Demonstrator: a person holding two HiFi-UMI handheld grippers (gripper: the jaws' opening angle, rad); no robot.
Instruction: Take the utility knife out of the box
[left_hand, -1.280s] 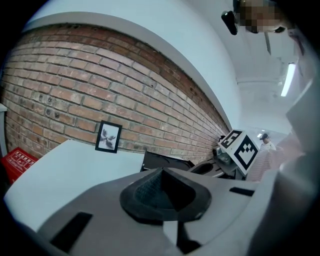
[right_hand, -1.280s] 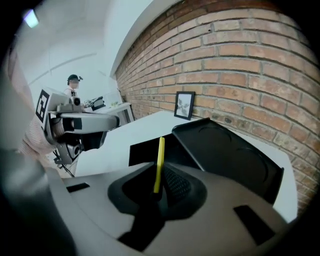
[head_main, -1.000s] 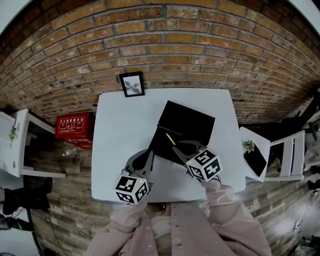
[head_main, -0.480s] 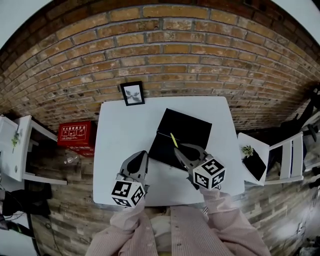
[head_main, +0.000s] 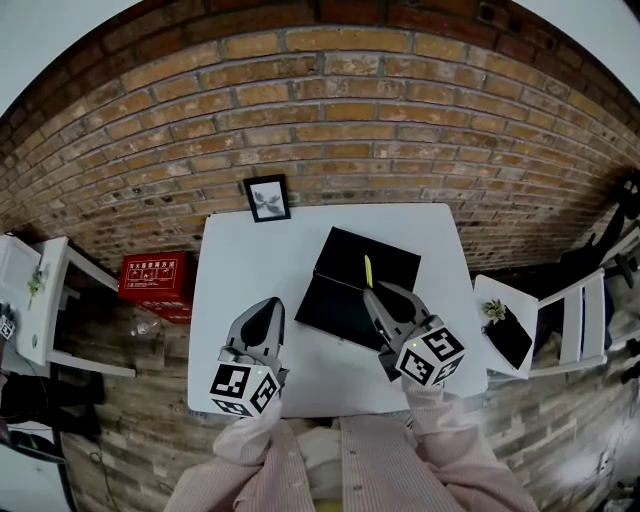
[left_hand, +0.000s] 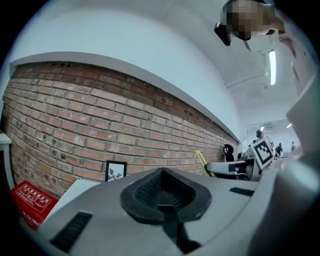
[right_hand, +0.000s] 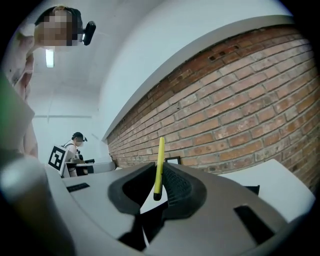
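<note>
Right gripper view: right gripper (right_hand: 160, 187) jaws clamped on the yellow utility knife (right_hand: 159, 160), upright between them; head view puts it above the open black box (head_main: 335, 305) on the tabletop (head_main: 245, 260). Left gripper (left_hand: 162, 190) jaws together, empty. Extraction appears nearly done; next move probably calls for carrying the knife clear and setting it on bare tabletop.

Wears a pale pink, finely striped shirt (head_main: 350, 465) with a buttoned front at the lower centre of the frame, and long sleeves (head_main: 440, 405) ending in cuffs. Ends in smooth grey left tongs (head_main: 268, 303) and right tongs (head_main: 383, 292), each tapering to a point and lined with black ribbed pads (right_hand: 176, 186). Bears at each base a white cube (head_main: 242, 388) printed with black square markers.
</note>
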